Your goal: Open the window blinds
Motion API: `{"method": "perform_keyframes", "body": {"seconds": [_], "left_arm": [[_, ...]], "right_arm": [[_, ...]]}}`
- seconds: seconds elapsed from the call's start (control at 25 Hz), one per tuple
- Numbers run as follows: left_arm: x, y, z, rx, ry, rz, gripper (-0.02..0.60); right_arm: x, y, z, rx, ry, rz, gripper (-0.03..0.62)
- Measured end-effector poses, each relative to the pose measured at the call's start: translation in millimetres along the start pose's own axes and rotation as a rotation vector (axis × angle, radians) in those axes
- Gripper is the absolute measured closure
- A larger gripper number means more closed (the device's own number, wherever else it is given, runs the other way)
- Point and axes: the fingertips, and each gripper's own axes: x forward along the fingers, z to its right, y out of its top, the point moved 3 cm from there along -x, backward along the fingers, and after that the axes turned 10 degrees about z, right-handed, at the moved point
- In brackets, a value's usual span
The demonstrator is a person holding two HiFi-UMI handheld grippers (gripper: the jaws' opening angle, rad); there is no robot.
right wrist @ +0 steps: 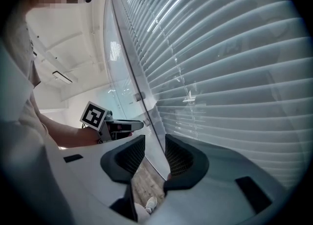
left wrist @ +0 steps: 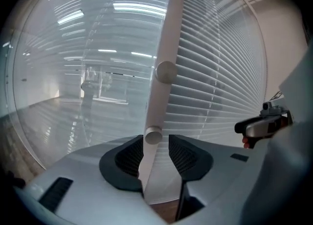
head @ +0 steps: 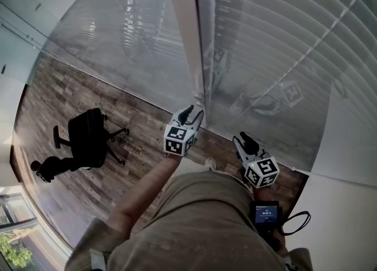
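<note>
I am holding the left hand-held gripper (left wrist: 156, 148), released, astride the knob (left wrist: 153, 135) on the post (left wrist: 168, 28) beside the shut blinds (left wrist: 220, 82); the right hand-held gripper (right wrist: 155, 146) is idling released. Clenching off-centre risks slipping off.

White blinds (head: 283, 46), brown plank-patterned floor (head: 70, 99) (black chair (head: 88, 137))

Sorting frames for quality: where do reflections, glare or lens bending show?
Head view: the glass carries hazy reflections, the blinds bow outward. Left gripper view: bright light streaks glare on the glass. Right gripper view: blinds curve, corners dark.
</note>
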Motion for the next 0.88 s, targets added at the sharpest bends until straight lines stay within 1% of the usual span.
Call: {"method": "perform_keyframes", "body": {"seconds": [0.16, 0.32, 0.56, 0.72, 0.88], "left_arm": [[5.4, 12.4, 0.2, 0.011, 0.014, -0.007, 0.422], [3.8, 23.1, 5.1, 0.007, 0.005, -0.011, 0.42], [11.4, 21.8, 4.8, 0.012, 0.011, -0.028, 0.422], [13.4, 19.7, 3.1, -0.012, 0.029, -0.044, 0.423], [14.0, 19.2, 2.0, -0.016, 0.045, -0.049, 0.443]], "right_arm": [[-6.0, 14.0, -1.1, 0.006, -0.012, 0.007, 0.461], [-13.5, 28.3, -8.4, 0.006, -0.017, 0.016, 0.461], [-17.1, 30.1, -7.0, 0.009, -0.03, 0.029, 0.461], [-20.8, 30.4, -6.2, 0.011, -0.042, 0.035, 0.461], [-24.7, 30.1, -5.9, 0.012, -0.049, 0.038, 0.461]]}}
